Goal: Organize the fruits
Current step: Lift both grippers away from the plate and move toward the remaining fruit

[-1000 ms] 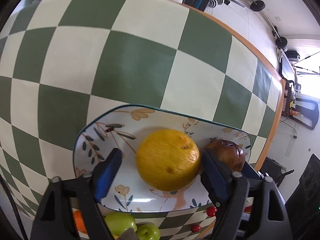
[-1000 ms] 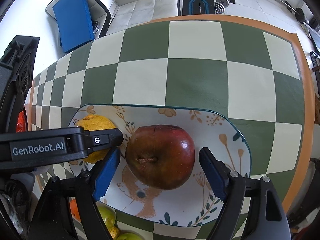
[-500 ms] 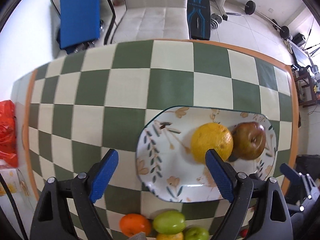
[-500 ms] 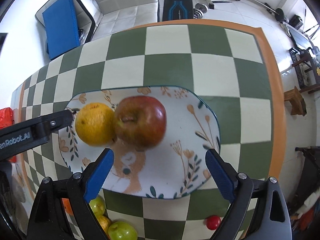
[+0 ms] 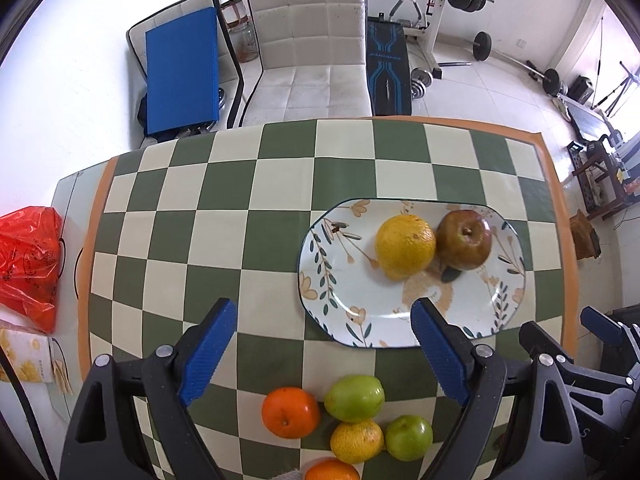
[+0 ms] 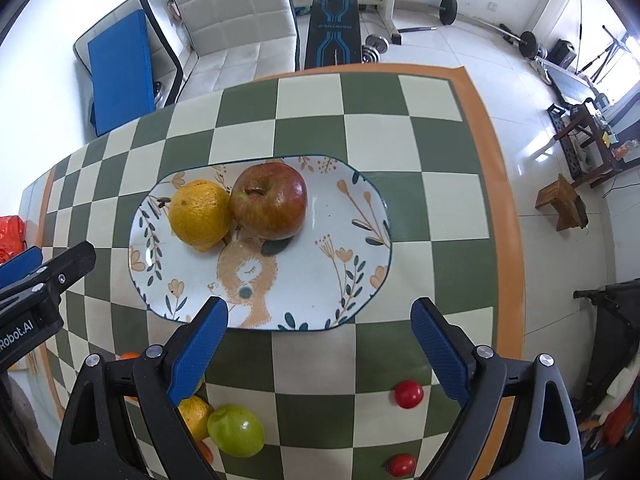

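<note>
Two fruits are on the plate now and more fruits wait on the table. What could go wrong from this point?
1. The yellow citrus and red apple touch near the plate's far edge; another round fruit set beside them could nudge one and make it roll.
2. The loose fruits, like the green fruit and orange, lie packed together, so open jaws reaching for one may knock the others.
3. The small red fruit lies near the table edge and could roll off.

**Readable lettering**

White letters "Robot.AI", the start cut off by the frame edge, stand on the black plastic body of the left gripper (image 6: 24,276) in the right wrist view; nothing else reads clearly
</note>
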`<action>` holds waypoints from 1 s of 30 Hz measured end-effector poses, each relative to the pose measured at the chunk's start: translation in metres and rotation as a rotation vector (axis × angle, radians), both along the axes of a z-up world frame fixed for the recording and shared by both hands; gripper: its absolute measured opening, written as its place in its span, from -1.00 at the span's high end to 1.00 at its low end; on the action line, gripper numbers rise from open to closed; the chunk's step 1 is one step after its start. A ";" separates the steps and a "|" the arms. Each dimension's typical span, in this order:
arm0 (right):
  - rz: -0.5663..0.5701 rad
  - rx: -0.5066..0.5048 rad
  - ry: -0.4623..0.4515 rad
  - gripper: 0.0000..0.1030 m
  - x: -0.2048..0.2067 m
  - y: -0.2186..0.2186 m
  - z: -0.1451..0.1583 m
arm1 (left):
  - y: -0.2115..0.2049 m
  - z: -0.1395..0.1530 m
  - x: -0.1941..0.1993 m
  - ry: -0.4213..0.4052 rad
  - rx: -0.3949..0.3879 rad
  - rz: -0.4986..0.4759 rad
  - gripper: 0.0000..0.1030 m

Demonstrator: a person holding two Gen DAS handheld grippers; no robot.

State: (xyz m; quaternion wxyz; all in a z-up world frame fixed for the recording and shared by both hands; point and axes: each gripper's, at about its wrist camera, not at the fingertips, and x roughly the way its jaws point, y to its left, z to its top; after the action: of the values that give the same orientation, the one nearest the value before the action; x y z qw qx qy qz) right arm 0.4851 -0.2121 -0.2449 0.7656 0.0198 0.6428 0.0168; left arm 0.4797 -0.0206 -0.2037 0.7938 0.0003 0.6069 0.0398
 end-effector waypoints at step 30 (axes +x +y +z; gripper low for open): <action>-0.019 0.029 -0.243 -0.84 -0.119 -0.006 0.151 | 0.009 0.099 -0.107 -0.177 -0.058 0.020 -0.73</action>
State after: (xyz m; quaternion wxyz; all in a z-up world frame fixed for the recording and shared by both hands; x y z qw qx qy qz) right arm 0.3663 -0.2186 -0.0936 0.8375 0.0347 0.5449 0.0213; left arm 0.3723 -0.0112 -0.1051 0.8435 -0.0322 0.5353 0.0300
